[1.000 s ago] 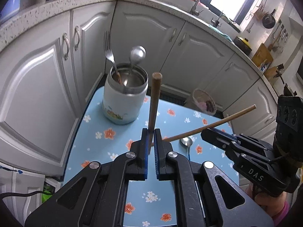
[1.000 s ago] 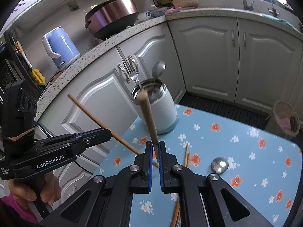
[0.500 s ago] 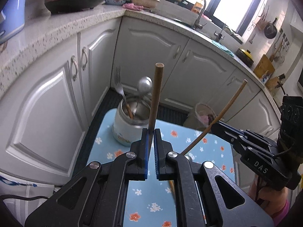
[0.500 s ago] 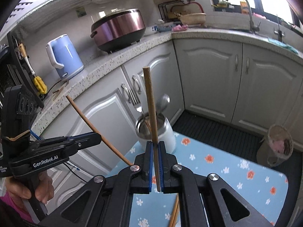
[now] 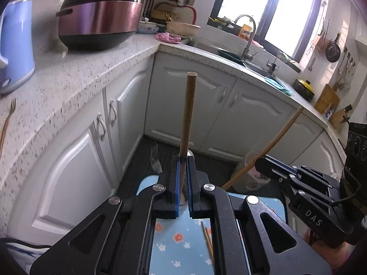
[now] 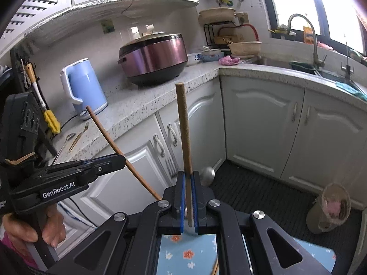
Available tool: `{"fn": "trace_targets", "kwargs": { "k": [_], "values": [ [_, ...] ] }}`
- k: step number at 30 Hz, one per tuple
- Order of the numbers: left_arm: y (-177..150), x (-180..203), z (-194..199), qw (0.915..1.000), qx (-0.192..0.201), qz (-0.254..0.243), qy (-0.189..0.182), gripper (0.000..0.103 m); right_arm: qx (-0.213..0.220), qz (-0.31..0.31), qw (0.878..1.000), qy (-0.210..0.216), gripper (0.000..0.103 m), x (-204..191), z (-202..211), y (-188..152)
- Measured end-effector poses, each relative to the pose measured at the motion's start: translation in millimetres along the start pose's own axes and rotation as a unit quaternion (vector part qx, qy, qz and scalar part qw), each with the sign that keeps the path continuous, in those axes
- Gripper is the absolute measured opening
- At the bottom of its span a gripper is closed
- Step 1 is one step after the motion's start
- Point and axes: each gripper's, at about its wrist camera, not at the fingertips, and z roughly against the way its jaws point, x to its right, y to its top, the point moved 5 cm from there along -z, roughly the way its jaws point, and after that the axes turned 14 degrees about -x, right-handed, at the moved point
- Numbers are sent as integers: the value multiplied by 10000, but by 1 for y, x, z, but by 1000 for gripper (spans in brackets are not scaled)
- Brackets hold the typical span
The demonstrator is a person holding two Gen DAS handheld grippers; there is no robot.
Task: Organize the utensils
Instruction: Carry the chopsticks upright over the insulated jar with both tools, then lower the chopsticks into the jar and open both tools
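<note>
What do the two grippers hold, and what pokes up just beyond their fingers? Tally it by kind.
Chopsticks: 2, one in the left gripper, one in the right gripper
Forks: 1
Spoons: 1
Total: 4

chopstick A (image 5: 187, 119): brown, upright, clamped | chopstick B (image 6: 184, 133): brown, upright, clamped

We see a purple rice cooker (image 6: 153, 57) on the speckled countertop (image 6: 146, 98), with a blue kettle (image 6: 83, 84) beside it. White cabinet doors (image 6: 259, 123) run below. A faucet (image 6: 307, 39) stands by the window (image 5: 270, 6), and a small bin (image 6: 332, 208) sits on the dark floor.
</note>
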Motion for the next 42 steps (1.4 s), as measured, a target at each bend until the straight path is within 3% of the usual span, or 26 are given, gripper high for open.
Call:
{"fn": "trace_targets", "kwargs": {
  "k": [8,25,39,42],
  "values": [
    [15,-12,-39,9994,-203,51,262,4,-281,-173,9995,-11,5,15,-46,19],
    [-11,-27,-113,9957,-780,225,438,4,-976,-428,9943,-4,5,38,-132,1],
    [-15,-34,-133,9941,-925,386,423,5,-1166,-715,9906,96,5,49,-153,-14],
    [-17,-35,-136,9935,-950,434,443,12,-1215,-728,9899,45,13,51,-152,-20]
  ]
}}
